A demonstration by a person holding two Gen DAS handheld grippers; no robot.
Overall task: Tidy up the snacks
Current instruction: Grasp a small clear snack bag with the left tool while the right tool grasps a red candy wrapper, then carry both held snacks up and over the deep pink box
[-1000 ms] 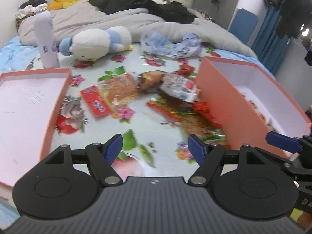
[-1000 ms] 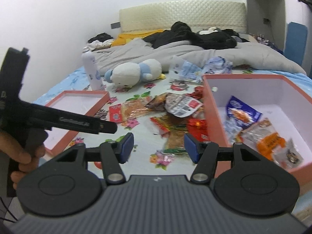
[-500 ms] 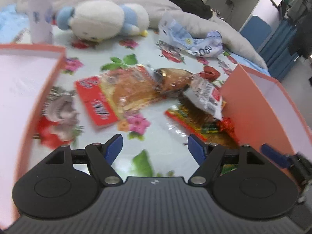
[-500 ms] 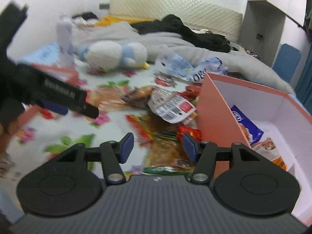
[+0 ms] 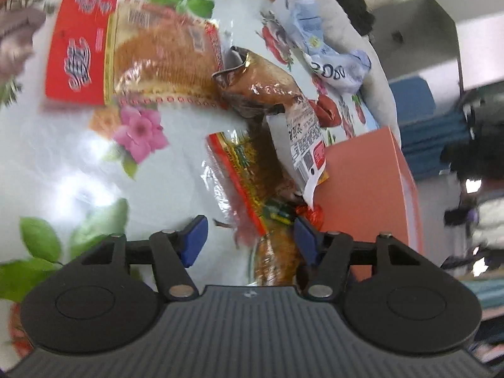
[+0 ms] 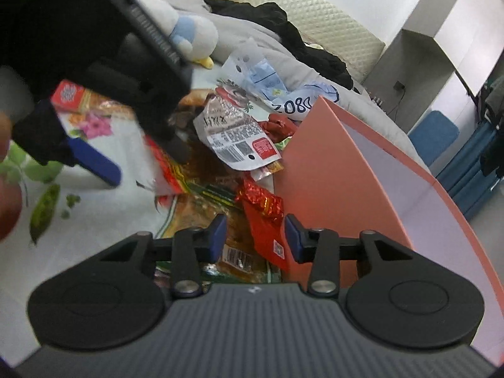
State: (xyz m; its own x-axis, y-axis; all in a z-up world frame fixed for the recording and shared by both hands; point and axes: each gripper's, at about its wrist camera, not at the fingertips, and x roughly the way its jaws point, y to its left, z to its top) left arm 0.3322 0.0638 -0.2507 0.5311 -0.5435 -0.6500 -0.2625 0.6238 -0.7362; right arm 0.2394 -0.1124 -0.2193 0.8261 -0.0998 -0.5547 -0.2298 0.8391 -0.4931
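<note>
Left gripper (image 5: 248,235): its blue fingers (image 5: 193,236) are apart and closing. The end of a clear crinkly snack bag with a red and yellow edge (image 5: 239,182) lies between them. The fingers do not press it yet.

Right gripper (image 6: 254,237): its blue fingers (image 6: 217,236) are closing too. A small shiny red snack packet (image 6: 266,223) lies between them. I cannot tell if they touch it.

Snack pile: the snacks lie on a flowery bed sheet (image 5: 78,163), just beside the box.

Orange cardboard box with a white inside (image 6: 340,176): it stands on the right. Its near wall is just beside the red packet and crowds the right gripper's right finger.

In the way: the left gripper's black body (image 6: 94,47) fills the top left of the right wrist view and hides part of the pile.

Other snacks: a big clear bag with a red label and a brown cake inside (image 5: 132,53) lies to the left. A shiny brown meat pack (image 5: 264,85) touches it. A white wrapper with a red sticker (image 6: 236,138) lies on top of the pile.

Further back: a crumpled blue and white plastic bag (image 6: 283,91), a white and blue plush toy (image 6: 186,31), a grey blanket (image 6: 245,34) and black clothes (image 6: 283,28).
</note>
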